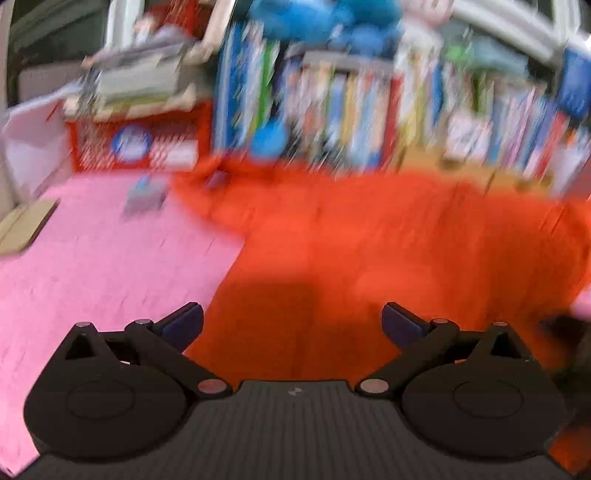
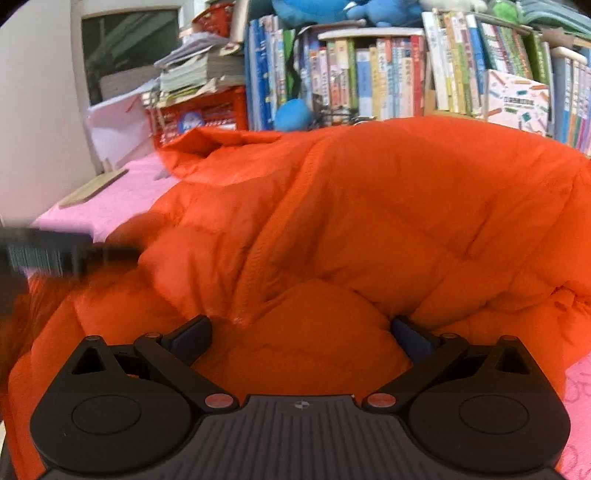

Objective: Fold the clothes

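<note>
An orange quilted puffer jacket lies bunched on a pink cloth-covered surface. My right gripper is open, its fingers spread on either side of a puffed fold of the jacket. The left wrist view is motion-blurred: my left gripper is open and holds nothing, hovering over the jacket by its left edge, where it meets the pink cloth. A blurred dark shape at the left edge of the right wrist view looks like the left gripper.
A bookshelf packed with books runs along the far side, blue plush toys on top. A red crate under stacked papers stands back left. A flat tan board and a small grey item lie on the pink cloth.
</note>
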{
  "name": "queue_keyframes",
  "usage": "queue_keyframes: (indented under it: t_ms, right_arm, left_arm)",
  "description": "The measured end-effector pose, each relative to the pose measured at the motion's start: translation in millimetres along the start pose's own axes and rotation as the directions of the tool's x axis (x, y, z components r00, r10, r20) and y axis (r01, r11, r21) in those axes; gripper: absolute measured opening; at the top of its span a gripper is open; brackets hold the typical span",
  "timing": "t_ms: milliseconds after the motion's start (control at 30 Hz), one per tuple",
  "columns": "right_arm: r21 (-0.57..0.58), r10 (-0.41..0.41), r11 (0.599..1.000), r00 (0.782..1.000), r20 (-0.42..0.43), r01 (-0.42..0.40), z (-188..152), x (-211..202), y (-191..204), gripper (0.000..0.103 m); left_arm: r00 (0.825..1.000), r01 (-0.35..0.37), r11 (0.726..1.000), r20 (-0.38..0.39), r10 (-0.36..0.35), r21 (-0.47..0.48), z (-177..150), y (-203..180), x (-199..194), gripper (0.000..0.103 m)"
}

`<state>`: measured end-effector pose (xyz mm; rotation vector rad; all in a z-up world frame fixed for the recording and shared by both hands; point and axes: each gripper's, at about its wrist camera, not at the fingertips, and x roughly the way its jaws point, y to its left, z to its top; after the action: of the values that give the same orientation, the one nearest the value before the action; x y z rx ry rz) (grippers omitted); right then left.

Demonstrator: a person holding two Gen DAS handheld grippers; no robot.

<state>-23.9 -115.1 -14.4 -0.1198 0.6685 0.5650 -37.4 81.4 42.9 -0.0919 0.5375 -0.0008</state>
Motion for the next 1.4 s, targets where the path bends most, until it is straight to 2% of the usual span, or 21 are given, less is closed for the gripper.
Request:
queue_keyframes:
  t_ms: [100, 167, 267, 367, 433, 567, 633, 733, 800, 833, 867, 933, 1000, 1033, 1067, 1133, 1167, 1233, 1300, 1333, 1400]
  right_arm:
    - [-0.042, 0.001, 0.999, 1.000, -0.010, -0.001, -2.7, -1.2, 10.7, 0.103]
    - [-0.051, 0.006, 0.999, 1.000, -0.008, -0.006, -5.1, -3.4, 13.4, 0.103]
    - [-0.040, 0.032, 0.999, 0.999, 0.009, -0.032, -9.4, -11.3, 10.5, 0.103]
    - [-0.029, 0.067, 0.997, 0.997, 0.043, -0.066, -13.7, -24.5, 1.7, 0.103]
    - [-0.009, 0.083, 0.997, 0.994, 0.075, -0.083, -16.0, -37.8, -9.5, 0.103]
    - [0.069, 0.073, 0.994, 0.981, 0.179, -0.087, -17.9, -73.2, -44.6, 0.103]
    - [0.186, -0.067, 0.982, 0.962, 0.264, 0.017, -12.7, -90.7, -70.8, 0.103]
    - [0.379, -0.299, 0.912, 0.886, 0.354, 0.156, -4.5, -116.7, -110.7, 0.103]
    - [0.502, -0.449, 0.829, 0.829, 0.334, 0.247, 6.9, -119.1, -140.1, 0.103]
    - [0.530, -0.484, 0.801, 0.821, 0.302, 0.278, 15.6, -114.6, -154.7, 0.103]
    - [0.536, -0.499, 0.787, 0.825, 0.263, 0.306, 25.9, -106.3, -166.8, 0.103]
    - [0.464, -0.497, 0.799, 0.855, 0.151, 0.382, 50.7, -77.1, -183.6, 0.103]
    - [0.421, -0.525, 0.776, 0.851, 0.020, 0.469, 61.5, -52.4, -198.3, 0.102]
    - [0.397, -0.538, 0.763, 0.842, -0.046, 0.510, 66.4, -40.2, -205.6, 0.090]
    - [0.370, -0.551, 0.750, 0.827, -0.111, 0.549, 71.3, -28.0, -212.9, 0.063]
    - [0.445, -0.603, 0.685, 0.792, -0.097, 0.577, 68.9, -42.9, -230.6, 0.046]
    - [0.451, -0.665, 0.652, 0.745, -0.045, 0.609, 67.4, -58.5, -231.5, 0.046]
    - [0.462, -0.780, 0.578, 0.622, 0.071, 0.673, 64.3, -91.7, -230.9, 0.049]
    - [0.444, -0.839, 0.534, 0.514, 0.177, 0.719, 54.0, -121.1, -219.1, 0.065]
    - [0.432, -0.847, 0.529, 0.488, 0.211, 0.731, 43.7, -136.6, -217.3, 0.073]
    - [0.380, -0.857, 0.515, 0.453, 0.246, 0.768, 20.2, -155.9, -208.2, 0.078]
  left_arm:
    - [0.994, 0.063, 0.997, 0.086, -0.067, 0.046, 30.7, -27.0, 9.9, 0.103]
    - [0.991, 0.091, 0.992, 0.095, -0.099, 0.082, 42.3, -47.7, 27.7, 0.103]
    - [0.995, 0.066, 0.983, 0.062, -0.077, 0.170, 42.8, -74.4, 61.0, 0.103]
    - [1.000, -0.010, 0.970, 0.008, 0.009, 0.243, 29.2, -84.2, 97.0, 0.103]
    - [0.998, -0.024, 0.971, -0.047, 0.036, 0.237, 18.0, -77.8, 119.5, 0.103]
    - [0.990, 0.018, 0.986, -0.144, 0.005, 0.164, 10.8, -65.2, 137.5, 0.103]
    - [0.988, 0.015, 0.984, -0.151, 0.012, 0.176, 8.4, -67.4, 137.8, 0.103]
    - [0.988, 0.010, 0.983, -0.152, 0.019, 0.185, 6.4, -68.6, 136.3, 0.103]
    - [0.988, 0.009, 0.983, -0.152, 0.020, 0.186, 5.4, -68.8, 135.7, 0.103]
    - [0.988, 0.008, 0.982, -0.152, 0.021, 0.186, 5.2, -68.8, 135.3, 0.103]
    - [0.988, 0.007, 0.982, -0.152, 0.022, 0.186, 5.3, -68.9, 135.2, 0.103]
    - [0.988, 0.006, 0.983, -0.153, 0.023, 0.186, 6.1, -69.3, 135.4, 0.103]
    - [0.988, 0.007, 0.983, -0.155, 0.022, 0.183, 7.8, -69.4, 136.4, 0.103]
    - [0.987, 0.009, 0.984, -0.156, 0.020, 0.180, 7.6, -68.9, 136.2, 0.103]
    - [0.987, 0.010, 0.984, -0.158, 0.018, 0.177, 7.6, -68.4, 136.6, 0.103]
    - [0.987, 0.013, 0.985, -0.160, 0.015, 0.173, 7.5, -67.5, 136.6, 0.103]
    - [0.987, 0.016, 0.985, -0.160, 0.012, 0.171, 7.5, -67.3, 136.5, 0.103]
    - [0.987, 0.022, 0.986, -0.161, 0.005, 0.167, 7.5, -66.7, 136.5, 0.103]
    - [0.987, 0.029, 0.986, -0.161, -0.002, 0.167, 7.1, -66.6, 136.2, 0.103]
    - [0.987, 0.031, 0.985, -0.161, -0.004, 0.167, 6.8, -66.9, 136.3, 0.103]
    - [0.987, 0.031, 0.985, -0.162, -0.004, 0.168, 6.5, -67.0, 136.7, 0.103]
